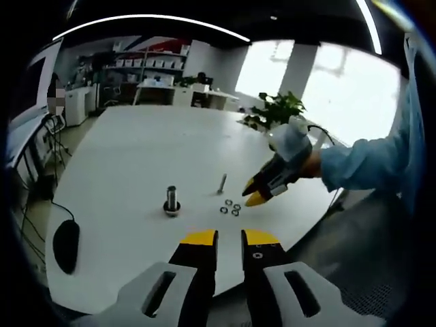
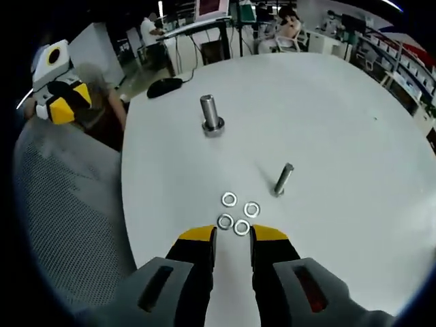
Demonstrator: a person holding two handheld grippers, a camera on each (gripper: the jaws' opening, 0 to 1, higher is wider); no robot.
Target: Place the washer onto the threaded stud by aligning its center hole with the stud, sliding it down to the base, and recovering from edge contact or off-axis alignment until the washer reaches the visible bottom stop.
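A thick threaded stud [image 2: 211, 114] stands upright on its wide base on the white table [image 2: 340, 122]; it is also in the left gripper view as the stud [image 1: 171, 200]. Several flat washers [image 2: 238, 213] lie in a small cluster just ahead of my right gripper [image 2: 233, 236], which is open, low over the table, and holds nothing. A slimmer bolt [image 2: 283, 178] stands tilted to the right of the cluster. My left gripper [image 1: 229, 238] hovers open near the table's edge, well short of the stud. The washers [image 1: 230, 207] lie beside the right gripper [image 1: 255, 197].
A black mouse [image 2: 163, 86] with its cable lies at the table's far edge beyond the stud. A grey mesh chair [image 2: 68, 204] is off the table's left side, under the left gripper [image 2: 63, 102]. Desks, shelves and people stand in the background.
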